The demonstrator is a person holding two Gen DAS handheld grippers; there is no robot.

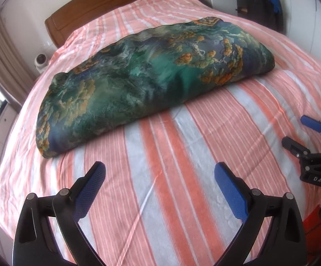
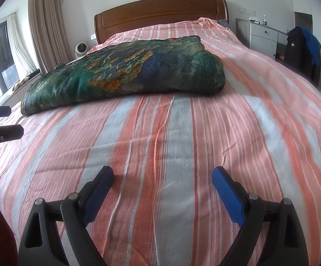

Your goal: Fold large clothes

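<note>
Your left hand-held gripper (image 1: 159, 175) stands with its jaws wide apart and nothing between them, hanging over bare striped sheet (image 1: 182, 155). Your right hand-held gripper (image 2: 162, 177) is the same: spread, empty, low over the sheet. Neither touches the cloth (image 1: 138, 75), which lies beyond both, across the middle of the bed (image 2: 160, 8) as a long, thick, already doubled bundle with its near edge facing you.

It looks like one more fold is due, or the job is near its end. If you fold again, bring each gripper to an end of the near edge, the left to the corner by the window side, the right to the rounded end. Catch all the layers at once, not only the top one. Lift both ends evenly so the slippery fabric does not slide open.
</note>
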